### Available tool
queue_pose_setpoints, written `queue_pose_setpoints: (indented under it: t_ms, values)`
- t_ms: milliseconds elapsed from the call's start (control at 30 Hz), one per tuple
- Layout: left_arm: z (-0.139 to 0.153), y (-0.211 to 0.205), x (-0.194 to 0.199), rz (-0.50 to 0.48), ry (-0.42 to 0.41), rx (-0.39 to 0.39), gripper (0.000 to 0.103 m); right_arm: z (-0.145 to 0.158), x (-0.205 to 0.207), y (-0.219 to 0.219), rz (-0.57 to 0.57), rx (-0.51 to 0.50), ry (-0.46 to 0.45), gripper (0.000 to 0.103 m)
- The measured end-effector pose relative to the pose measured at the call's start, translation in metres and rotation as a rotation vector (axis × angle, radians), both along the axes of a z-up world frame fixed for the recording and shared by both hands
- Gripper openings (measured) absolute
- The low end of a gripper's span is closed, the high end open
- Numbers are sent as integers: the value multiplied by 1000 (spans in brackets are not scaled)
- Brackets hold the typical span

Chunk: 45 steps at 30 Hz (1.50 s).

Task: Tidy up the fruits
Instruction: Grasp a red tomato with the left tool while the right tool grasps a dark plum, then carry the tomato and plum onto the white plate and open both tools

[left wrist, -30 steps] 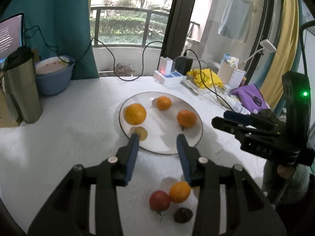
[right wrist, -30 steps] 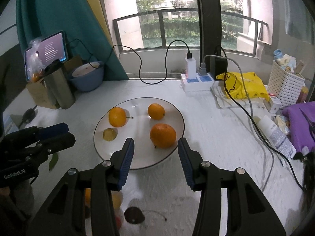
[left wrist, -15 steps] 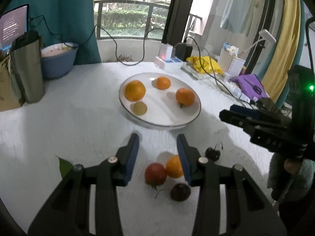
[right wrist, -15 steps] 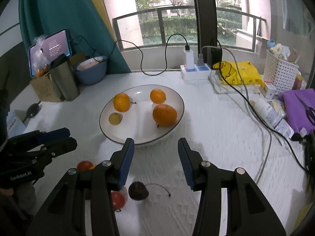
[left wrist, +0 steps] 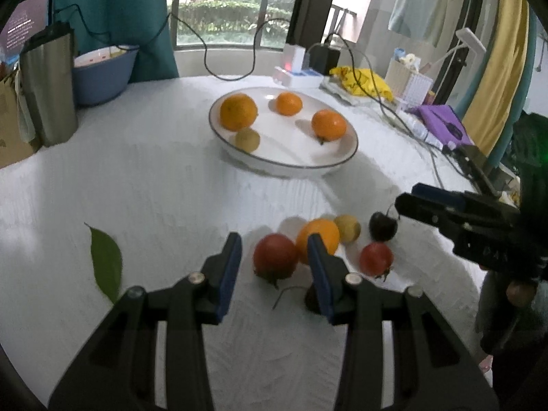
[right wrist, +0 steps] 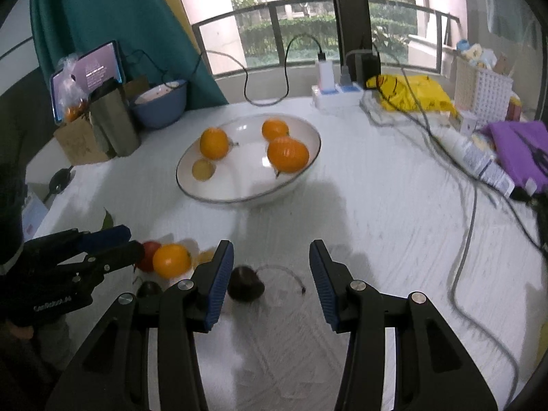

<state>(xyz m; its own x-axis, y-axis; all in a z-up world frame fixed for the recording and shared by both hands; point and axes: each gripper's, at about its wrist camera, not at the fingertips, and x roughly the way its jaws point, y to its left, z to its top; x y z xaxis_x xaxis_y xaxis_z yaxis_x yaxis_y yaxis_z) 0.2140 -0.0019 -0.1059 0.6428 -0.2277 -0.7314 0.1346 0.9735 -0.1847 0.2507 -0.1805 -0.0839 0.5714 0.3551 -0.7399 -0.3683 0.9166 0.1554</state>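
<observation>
A white plate (left wrist: 342, 157) holds three oranges and a small yellow fruit (left wrist: 247, 139); it also shows in the right wrist view (right wrist: 191, 188). On the cloth near me lie a red fruit (left wrist: 275, 260), an orange (left wrist: 318, 234), a yellow fruit (left wrist: 347, 227), a dark cherry (left wrist: 383, 227) and a small red fruit (left wrist: 376, 258). My left gripper (left wrist: 274, 263) is open and low, its jaws on either side of the red fruit. My right gripper (right wrist: 270, 274) is open, with a dark stemmed fruit (right wrist: 245, 287) just inside its left finger.
A green leaf (left wrist: 106, 267) lies on the cloth at the left. A steel tumbler (left wrist: 49, 85) and blue bowl (left wrist: 102, 75) stand at the back left. A power strip (right wrist: 337, 97), cables, yellow bag (right wrist: 411, 97), white basket (right wrist: 483, 89) and purple cloth (right wrist: 520, 147) crowd the right.
Both grippers have pulled back from the plate and dropped toward the loose fruit. The red fruit now sits between my left jaws, and the dark fruit is close to my right jaws.
</observation>
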Motion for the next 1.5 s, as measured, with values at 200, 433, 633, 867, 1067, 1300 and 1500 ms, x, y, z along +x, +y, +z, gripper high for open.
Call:
queue_pose_setpoints:
  t_ms: [200,433,633,867,1067,1300,1500]
  values:
    - [-5,1,3,4,12,4,41,-12,-3,4,22,21,47,49]
    - [-11,2,9,-6,43,5,42,-22,0,8,31,41,92,49]
    - [-16,-1,10,-15,51,30,41,-27,4,13,55,45,115,37]
    - [-16,0,9,-29,44,24,32,-28,8,13,57,59,125,30]
    - [-10,-1,9,-51,29,12,31,-22,11,12,58,55,108,30]
    - [10,2,13,-31,-27,2,31,-3,20,11,61,56,56,30]
    - [27,5,20,-14,-66,-1,31,8,27,12,77,55,24,30]
